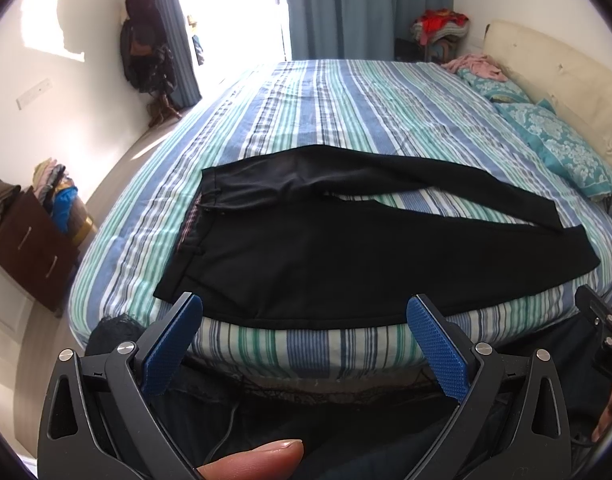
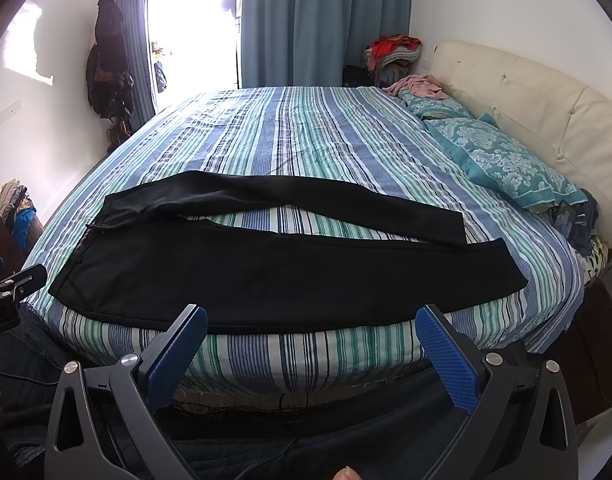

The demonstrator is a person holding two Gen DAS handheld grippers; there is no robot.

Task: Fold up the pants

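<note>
Black pants (image 1: 326,256) lie spread flat near the front edge of the striped bed (image 1: 346,120), waistband to the left, both legs running right with a strip of bedding showing between them. The left gripper (image 1: 304,312) hovers open just short of the pants' near hem, nothing between its blue pads (image 1: 434,352). In the right wrist view the same pants (image 2: 266,276) stretch across the bed (image 2: 306,148); the right gripper (image 2: 312,322) is open in front of the near leg's edge, apart from the cloth. Part of the other gripper (image 2: 10,284) shows at the left.
Teal patterned pillows (image 2: 506,164) and a cream headboard (image 2: 546,112) sit at the right. A pink garment (image 2: 418,86) lies at the far corner. A dark dresser with piled clothes (image 1: 30,236) stands left of the bed. Blue curtains (image 2: 318,20) hang behind; a thumb (image 1: 258,460) shows at the bottom.
</note>
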